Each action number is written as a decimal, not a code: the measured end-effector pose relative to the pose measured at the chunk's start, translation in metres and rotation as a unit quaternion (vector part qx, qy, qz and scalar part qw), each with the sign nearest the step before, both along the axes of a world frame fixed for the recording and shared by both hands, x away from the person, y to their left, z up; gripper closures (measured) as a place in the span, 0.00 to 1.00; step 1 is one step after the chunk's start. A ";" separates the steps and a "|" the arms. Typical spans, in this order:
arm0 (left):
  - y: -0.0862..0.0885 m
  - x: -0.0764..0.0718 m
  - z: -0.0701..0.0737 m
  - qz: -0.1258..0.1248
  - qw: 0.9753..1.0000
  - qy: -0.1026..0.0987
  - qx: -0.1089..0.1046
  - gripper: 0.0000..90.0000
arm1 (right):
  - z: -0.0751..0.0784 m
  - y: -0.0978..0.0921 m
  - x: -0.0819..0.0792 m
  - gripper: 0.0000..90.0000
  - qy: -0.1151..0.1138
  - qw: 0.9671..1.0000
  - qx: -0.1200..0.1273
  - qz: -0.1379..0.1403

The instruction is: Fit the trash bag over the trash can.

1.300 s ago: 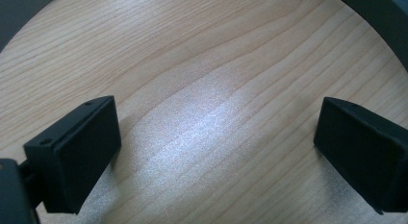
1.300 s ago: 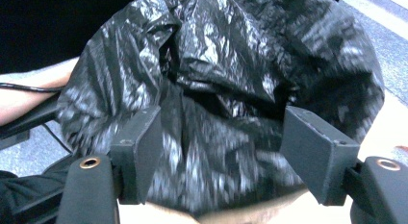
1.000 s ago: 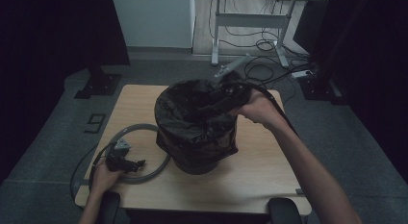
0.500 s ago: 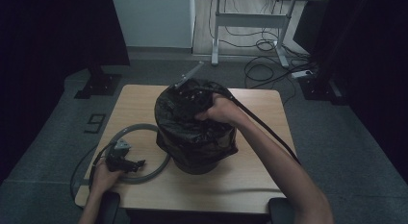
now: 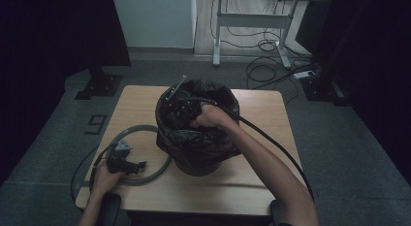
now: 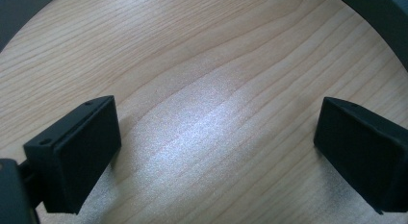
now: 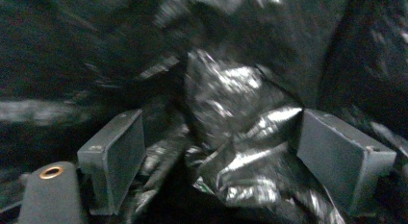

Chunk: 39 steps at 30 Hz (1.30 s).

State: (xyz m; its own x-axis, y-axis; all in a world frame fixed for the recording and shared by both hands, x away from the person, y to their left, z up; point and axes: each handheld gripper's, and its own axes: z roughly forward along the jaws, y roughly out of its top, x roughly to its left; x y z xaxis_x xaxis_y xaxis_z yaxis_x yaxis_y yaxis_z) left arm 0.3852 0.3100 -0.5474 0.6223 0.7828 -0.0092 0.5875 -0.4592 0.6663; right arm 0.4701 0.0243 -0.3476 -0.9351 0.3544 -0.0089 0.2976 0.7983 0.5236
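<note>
A bin (image 5: 201, 160) lined with a black bag (image 5: 213, 138) stood mid-table (image 5: 261, 109). The right hand-held gripper (image 7: 219, 161) was spread inside, around crumpled film judged thin, soft, slippery; a bunched fold would be pinched. The left hand-held gripper (image 6: 216, 152), spread, was rested near the table's front-left corner.

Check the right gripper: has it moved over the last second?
Yes. The right gripper has travelled leftward across the black bag-lined bin, from its right rim toward its left side and into the mouth. Its jaws now stand open around crumpled black bag plastic.

Left gripper (image 5: 127, 160) low, jaws wide apart, right gripper (image 7: 219, 156) extended forward, jaws spread
</note>
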 end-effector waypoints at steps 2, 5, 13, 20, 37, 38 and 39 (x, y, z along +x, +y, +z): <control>0.000 0.000 0.000 0.000 1.000 0.000 0.000 0.02 | 0.004 -0.002 -0.002 0.19 -0.007 1.000 0.008 -0.002; 0.000 0.000 0.000 0.000 1.000 0.000 0.000 0.02 | 0.019 -0.010 -0.008 0.18 -0.018 0.999 0.029 -0.002; 0.000 0.000 0.000 0.000 1.000 0.000 0.000 0.02 | 0.036 -0.017 -0.028 0.17 -0.014 0.997 0.071 0.012; 0.000 0.000 0.000 0.000 1.000 0.000 0.000 0.02 | 0.004 0.002 -0.025 0.19 -0.005 0.999 0.032 -0.011; 0.000 0.000 0.000 0.000 1.000 0.001 0.000 0.02 | 0.030 -0.032 0.017 0.17 -0.046 0.997 0.052 -0.027; 0.000 0.000 0.000 0.000 1.000 0.000 0.000 0.02 | 0.026 -0.032 0.021 0.17 -0.049 0.997 0.045 -0.031; 0.000 0.000 0.000 0.000 1.000 0.000 0.000 0.02 | 0.022 -0.032 0.025 0.17 -0.053 0.997 0.040 -0.036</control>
